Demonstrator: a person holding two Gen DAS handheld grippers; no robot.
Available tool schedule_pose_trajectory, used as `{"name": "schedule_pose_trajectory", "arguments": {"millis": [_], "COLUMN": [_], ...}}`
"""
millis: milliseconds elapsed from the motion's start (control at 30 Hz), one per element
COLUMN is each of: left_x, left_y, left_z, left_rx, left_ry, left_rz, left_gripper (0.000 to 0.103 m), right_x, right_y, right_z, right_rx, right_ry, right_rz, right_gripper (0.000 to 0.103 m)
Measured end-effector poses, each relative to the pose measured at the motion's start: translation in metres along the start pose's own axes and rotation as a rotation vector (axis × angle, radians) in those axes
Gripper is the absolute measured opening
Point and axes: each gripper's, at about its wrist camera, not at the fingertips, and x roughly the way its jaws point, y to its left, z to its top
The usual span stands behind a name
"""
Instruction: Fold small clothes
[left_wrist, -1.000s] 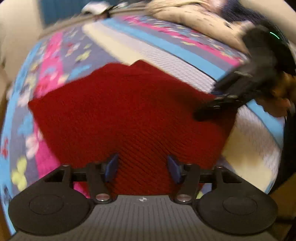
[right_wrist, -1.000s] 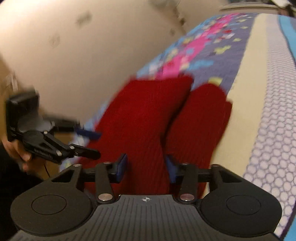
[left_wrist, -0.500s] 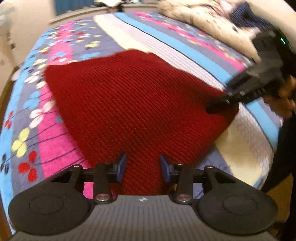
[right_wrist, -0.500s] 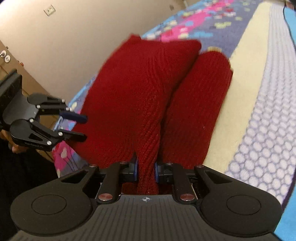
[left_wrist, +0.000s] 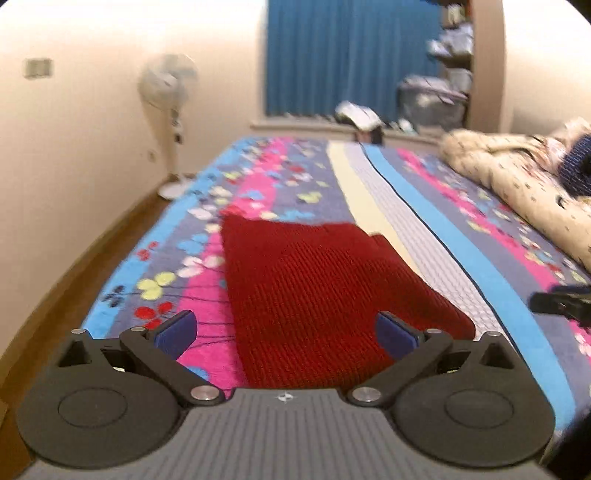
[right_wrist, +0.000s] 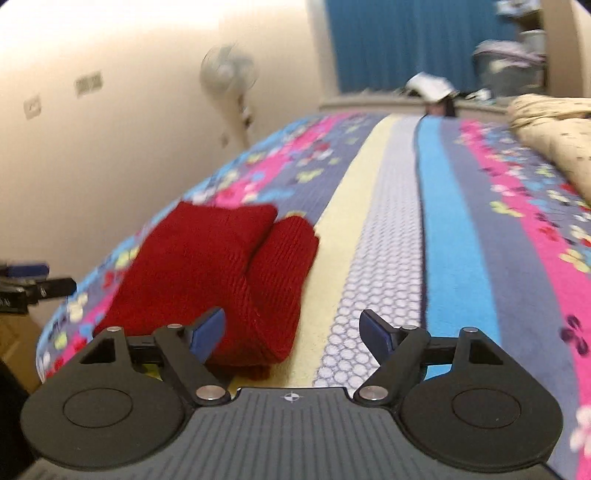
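Note:
A dark red knitted garment (left_wrist: 317, 291) lies folded on the colourful striped bedspread (left_wrist: 424, 221). My left gripper (left_wrist: 286, 330) is open and empty, its blue pads held just above the garment's near edge. In the right wrist view the same garment (right_wrist: 218, 273) lies to the left, with a folded flap beside its main part. My right gripper (right_wrist: 293, 330) is open and empty, above the pale stripes just right of the garment. Each gripper shows at the edge of the other's view: the right one (left_wrist: 561, 304), the left one (right_wrist: 33, 286).
A beige rumpled duvet (left_wrist: 517, 184) lies at the right of the bed. A standing fan (left_wrist: 168, 122) is by the left wall. Blue curtains (left_wrist: 351, 55) and a sill with clutter are at the far end. A wooden floor (left_wrist: 92, 266) runs along the bed's left edge.
Both grippers have opened and let go of the red garment, then pulled back and tilted up. The garment now lies folded on the bed.

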Motion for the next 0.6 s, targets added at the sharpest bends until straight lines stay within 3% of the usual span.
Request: {"name": "schedule_pose_trajectory", "arguments": {"millis": [133,333,433,600], "left_x": [-0.020,-0.025,-0.017,0.004], "left_y": [-0.021,-0.036,-0.034,-0.028], "left_z": [-0.013,-0.029,-0.028,-0.030], "left_rx": [-0.020,-0.055,-0.059,-0.122], "left_ry": [-0.001,0.057,0.064,0.180], "left_rz": [0.041,0.059,0.126,0.097], "left_gripper": [0.103,0.103,0.103,0.103], "right_x": [-0.024,-0.015,-0.004,0.006], "right_y": [0.009,0.028,0.034,0.045], "right_z": [-0.021,-0.032,-0.030,-0.029], "right_rx": [0.019,-0.015,0.002,-0.007], "right_ry": [-0.052,-0.018,0.008,0.024], "right_rz": [-0.048,-0.057,-0.059,-0.053], "right_gripper": [0.088,0.090,0.092,0.092]}}
